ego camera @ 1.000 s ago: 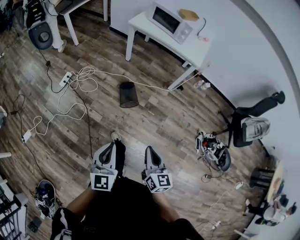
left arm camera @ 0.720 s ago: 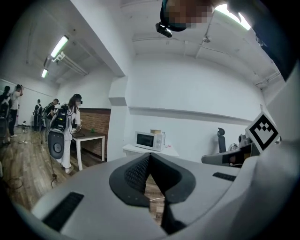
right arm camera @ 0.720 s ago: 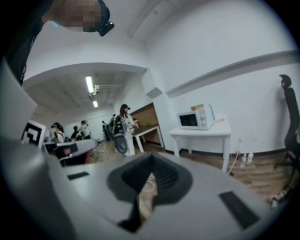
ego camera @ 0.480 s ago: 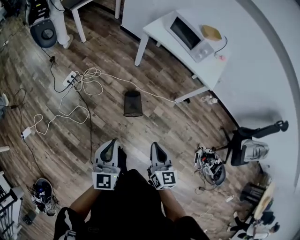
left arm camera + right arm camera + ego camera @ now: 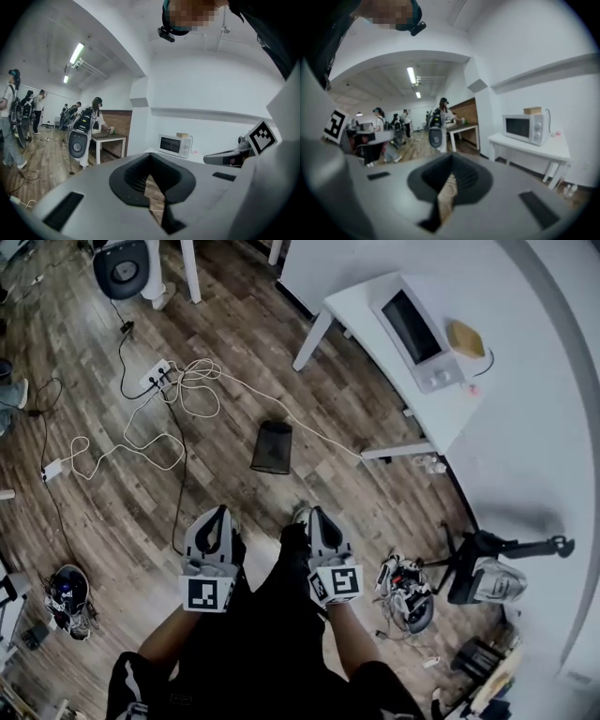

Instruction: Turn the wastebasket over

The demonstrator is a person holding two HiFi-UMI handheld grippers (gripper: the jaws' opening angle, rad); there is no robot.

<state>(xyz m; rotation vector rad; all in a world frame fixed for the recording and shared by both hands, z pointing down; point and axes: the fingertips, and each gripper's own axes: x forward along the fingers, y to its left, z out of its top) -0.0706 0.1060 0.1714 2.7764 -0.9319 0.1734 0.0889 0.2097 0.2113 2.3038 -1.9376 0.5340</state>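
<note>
A black mesh wastebasket (image 5: pixel 273 447) stands on the wooden floor (image 5: pixel 122 512), seen from above in the head view, ahead of both grippers and clear of them. My left gripper (image 5: pixel 219 516) and my right gripper (image 5: pixel 318 517) are held side by side close to my body, both shut with nothing between their jaws. In the left gripper view and the right gripper view the shut jaws fill the lower half and hide the wastebasket.
A white table (image 5: pixel 403 362) with a microwave (image 5: pixel 419 326) stands by the wall, right of the wastebasket. White cables and a power strip (image 5: pixel 157 376) lie on the floor to the left. A tripod and bags (image 5: pixel 405 592) sit at the right. Other people (image 5: pixel 89 124) work in the room behind.
The head view has moved toward the wastebasket: it and the white table now lie closer to the grippers. Both grippers stay shut, still side by side.
</note>
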